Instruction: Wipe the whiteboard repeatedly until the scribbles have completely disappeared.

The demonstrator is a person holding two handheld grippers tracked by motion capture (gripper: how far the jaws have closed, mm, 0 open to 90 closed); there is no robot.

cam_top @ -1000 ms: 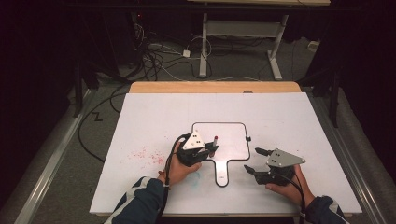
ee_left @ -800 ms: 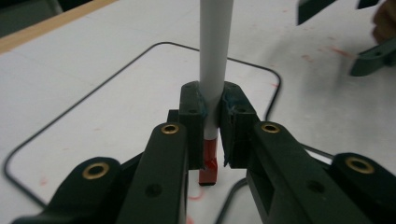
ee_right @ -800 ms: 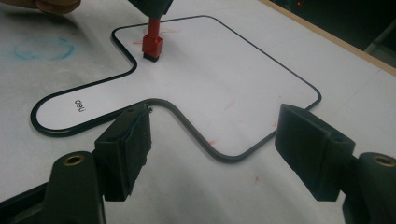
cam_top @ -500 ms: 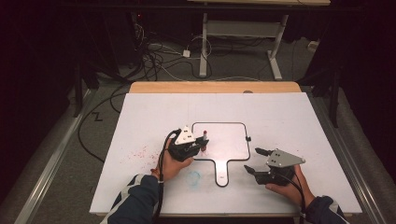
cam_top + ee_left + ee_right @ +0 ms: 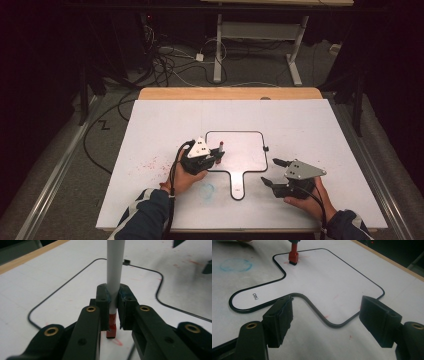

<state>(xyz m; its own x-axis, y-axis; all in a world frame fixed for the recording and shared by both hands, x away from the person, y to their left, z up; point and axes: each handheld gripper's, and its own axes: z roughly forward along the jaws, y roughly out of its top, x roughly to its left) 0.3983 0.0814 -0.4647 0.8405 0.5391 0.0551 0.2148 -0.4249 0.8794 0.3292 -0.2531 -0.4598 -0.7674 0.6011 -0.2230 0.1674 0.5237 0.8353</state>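
Held in the person's left hand, the left hand-held gripper (image 5: 216, 157) is clamped on a white marker (image 5: 115, 272) with a red end (image 5: 111, 326); the marker is kept upright, its red end pressed on the small paddle-shaped whiteboard (image 5: 245, 150) near the board's 9 o'clock edge. Faint red marks (image 5: 120, 342) are seen on the board under the tip. The right hand-held gripper (image 5: 272, 173) is carried at about 4 o'clock of the board, its jaws spread wide and empty, just beside the board's handle (image 5: 249, 298), on which small lettering is printed. The board lies flat at the middle of the white tabletop (image 5: 320, 130). A blue ring smudge (image 5: 206, 189) is found at the board's 7 o'clock, and red specks (image 5: 152, 162) further out at 9 o'clock. Cables (image 5: 170, 60) and a desk frame (image 5: 260, 35) are seen on the floor beyond 12 o'clock.
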